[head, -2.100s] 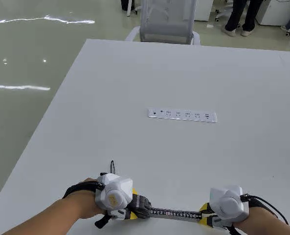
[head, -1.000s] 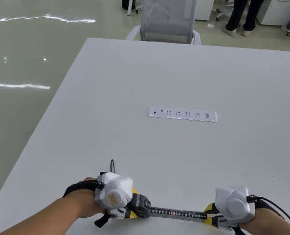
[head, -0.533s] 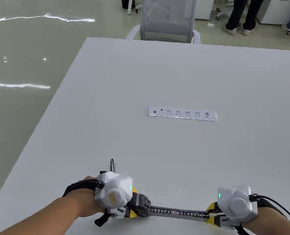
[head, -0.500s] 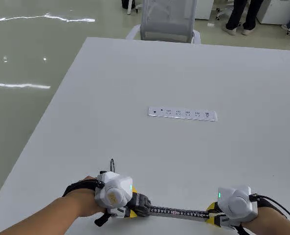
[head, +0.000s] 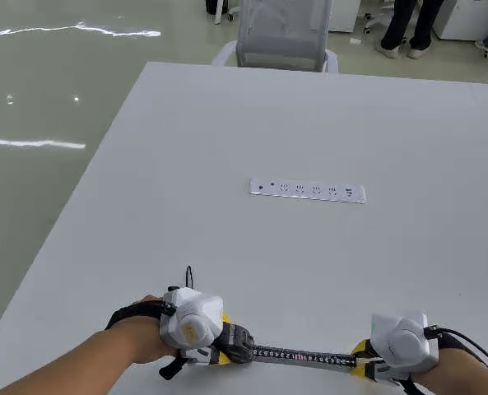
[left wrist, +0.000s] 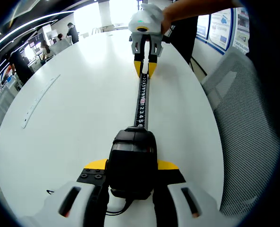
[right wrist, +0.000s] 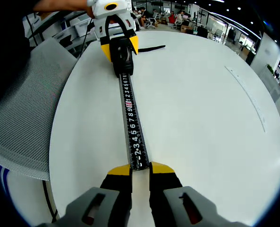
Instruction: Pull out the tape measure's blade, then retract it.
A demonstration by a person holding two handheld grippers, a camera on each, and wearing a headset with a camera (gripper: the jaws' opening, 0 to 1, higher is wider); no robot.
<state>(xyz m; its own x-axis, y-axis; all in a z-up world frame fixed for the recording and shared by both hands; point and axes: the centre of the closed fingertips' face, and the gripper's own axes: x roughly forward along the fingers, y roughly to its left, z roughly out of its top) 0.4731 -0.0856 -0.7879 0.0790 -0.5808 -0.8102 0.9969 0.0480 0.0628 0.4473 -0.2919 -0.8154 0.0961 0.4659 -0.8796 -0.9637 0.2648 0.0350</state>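
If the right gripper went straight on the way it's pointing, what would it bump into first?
Probably the tape measure's black case, clamped in the left gripper. The right gripper pinches the end of the blade, which runs straight ahead to that case.

In the head view the bottom edge cuts off part of the right gripper (head: 361, 368), and the numerals on the blade (head: 301, 356) are too small to read. In the right gripper view, the blade's end hook cannot be made out between the jaws. The left gripper (left wrist: 131, 164) hides the sides of the tape measure case (left wrist: 132, 150). The top edge cuts the chair (head: 283, 33).
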